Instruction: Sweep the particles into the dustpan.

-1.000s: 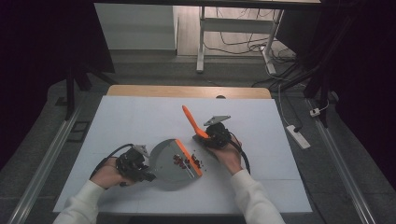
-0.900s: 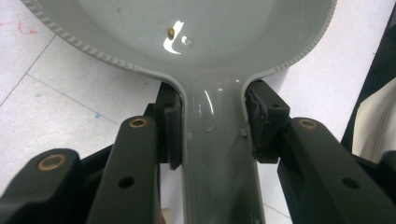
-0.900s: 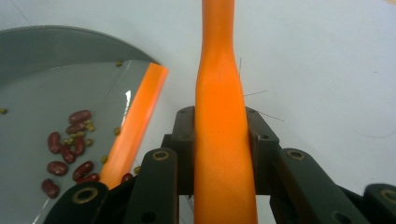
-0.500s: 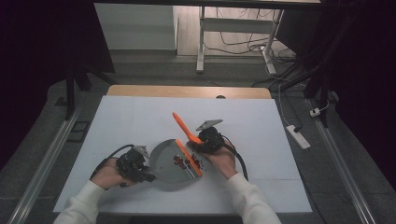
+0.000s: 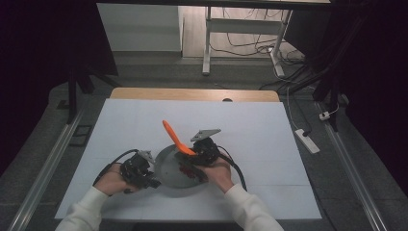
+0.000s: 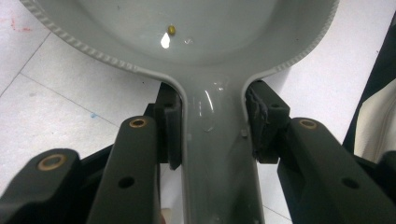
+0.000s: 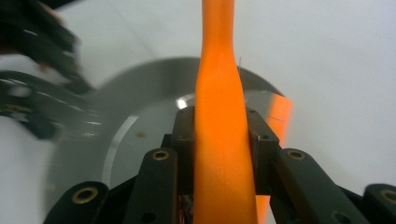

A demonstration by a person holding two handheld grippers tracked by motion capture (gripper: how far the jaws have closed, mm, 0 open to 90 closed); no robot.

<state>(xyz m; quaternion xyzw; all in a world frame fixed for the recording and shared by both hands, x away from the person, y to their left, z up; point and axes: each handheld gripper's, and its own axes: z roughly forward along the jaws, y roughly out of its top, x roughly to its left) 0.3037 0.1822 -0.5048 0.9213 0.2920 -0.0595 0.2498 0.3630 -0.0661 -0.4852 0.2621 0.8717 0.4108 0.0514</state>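
Note:
A grey round pan (image 5: 168, 172) lies on the white table near the front edge. My left gripper (image 5: 150, 179) is shut on the pan's handle (image 6: 212, 154), with a jaw pressed on each side. A small yellowish speck (image 6: 172, 29) sits in the pan's bowl (image 6: 210, 28). My right gripper (image 5: 191, 158) is shut on an orange tool (image 5: 174, 135), whose long end sticks up and to the far left. In the right gripper view the orange tool (image 7: 219, 140) runs between the jaws above the pan (image 7: 140, 121); its lower end is hidden.
The white table top (image 5: 269, 144) stretches wide behind and to both sides of the pan. A wooden strip (image 5: 192, 94) edges its far side. A power strip (image 5: 308, 140) lies off the table's right edge. Cables (image 5: 231, 161) trail from both grippers.
My right gripper has carried the orange tool left and toward the person, from beside the pan to over its right rim. The left gripper and pan have stayed put.

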